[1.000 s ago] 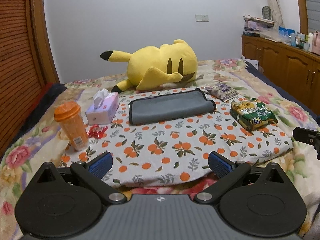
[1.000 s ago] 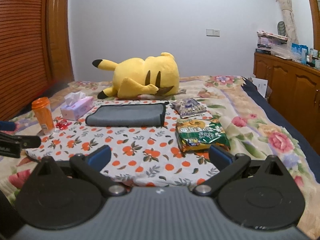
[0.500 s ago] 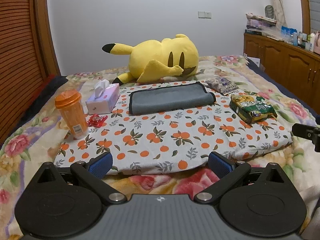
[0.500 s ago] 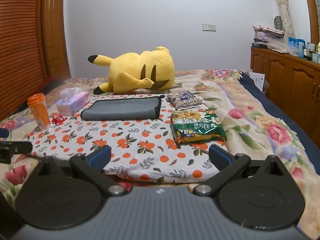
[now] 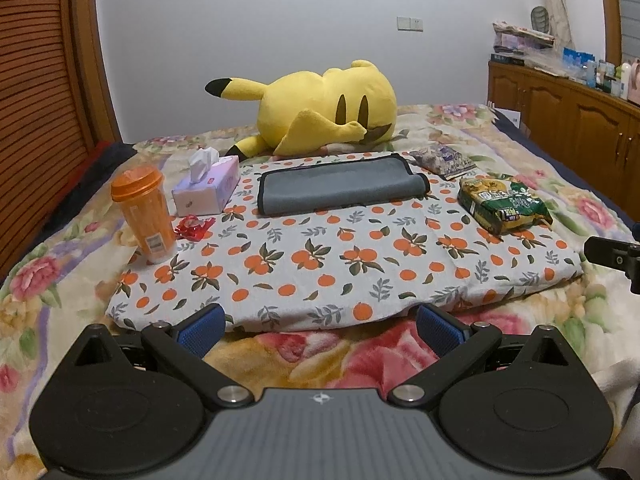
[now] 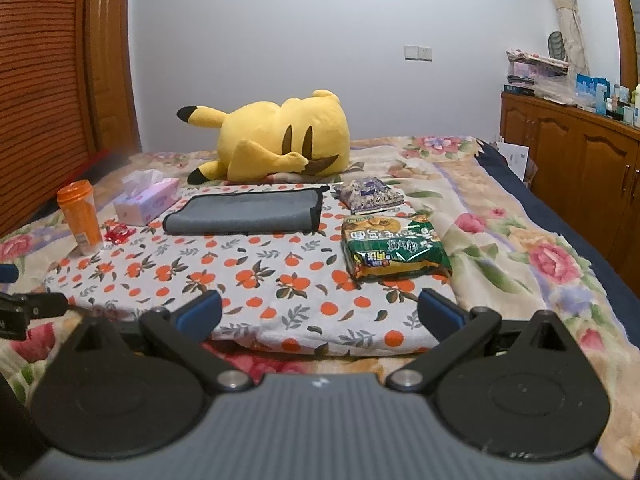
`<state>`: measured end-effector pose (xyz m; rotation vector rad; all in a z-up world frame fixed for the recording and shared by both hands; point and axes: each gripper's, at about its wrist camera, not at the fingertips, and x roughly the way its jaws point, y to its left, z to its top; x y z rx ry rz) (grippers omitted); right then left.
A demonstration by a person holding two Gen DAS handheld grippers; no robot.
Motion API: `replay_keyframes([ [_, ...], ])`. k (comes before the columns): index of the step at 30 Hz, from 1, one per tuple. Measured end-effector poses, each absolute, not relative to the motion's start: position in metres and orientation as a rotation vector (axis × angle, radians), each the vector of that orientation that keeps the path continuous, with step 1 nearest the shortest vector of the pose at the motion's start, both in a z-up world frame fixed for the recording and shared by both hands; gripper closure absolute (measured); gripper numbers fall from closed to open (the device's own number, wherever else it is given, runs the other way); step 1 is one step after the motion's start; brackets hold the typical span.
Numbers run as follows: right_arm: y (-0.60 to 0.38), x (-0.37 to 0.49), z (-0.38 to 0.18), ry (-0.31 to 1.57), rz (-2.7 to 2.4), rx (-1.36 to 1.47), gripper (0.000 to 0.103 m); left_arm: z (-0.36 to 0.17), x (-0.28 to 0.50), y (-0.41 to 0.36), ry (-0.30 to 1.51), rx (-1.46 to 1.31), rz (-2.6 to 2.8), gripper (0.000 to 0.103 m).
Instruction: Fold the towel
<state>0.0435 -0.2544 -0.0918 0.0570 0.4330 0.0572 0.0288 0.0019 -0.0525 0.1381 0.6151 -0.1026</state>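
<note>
A grey towel (image 5: 340,186) with black trim lies folded into a long strip at the far side of an orange-print cloth (image 5: 320,264) on the bed; it also shows in the right wrist view (image 6: 248,212). My left gripper (image 5: 320,330) is open and empty, near the cloth's front edge, well short of the towel. My right gripper (image 6: 320,314) is open and empty, over the cloth's front right part. The right gripper's tip shows at the right edge of the left wrist view (image 5: 612,254).
A yellow plush toy (image 5: 320,116) lies behind the towel. An orange cup (image 5: 144,214), a tissue box (image 5: 208,188) and a red wrapper (image 5: 194,226) sit left. A green snack bag (image 5: 502,204) and a purple packet (image 5: 442,160) sit right. Wooden cabinets (image 6: 580,168) stand far right.
Both grippers have drawn back toward the front of the bed, so the cloth and towel look farther away. Both stay open. The towel has not moved.
</note>
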Motion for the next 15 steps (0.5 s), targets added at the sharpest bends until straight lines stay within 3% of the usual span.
replay_keyframes([
  [15, -0.2547, 0.0383, -0.0857, 0.398, 0.063, 0.067, 0.000, -0.0442, 0.0245, 0.0010, 0.569, 0.129, -0.101, 0.000],
])
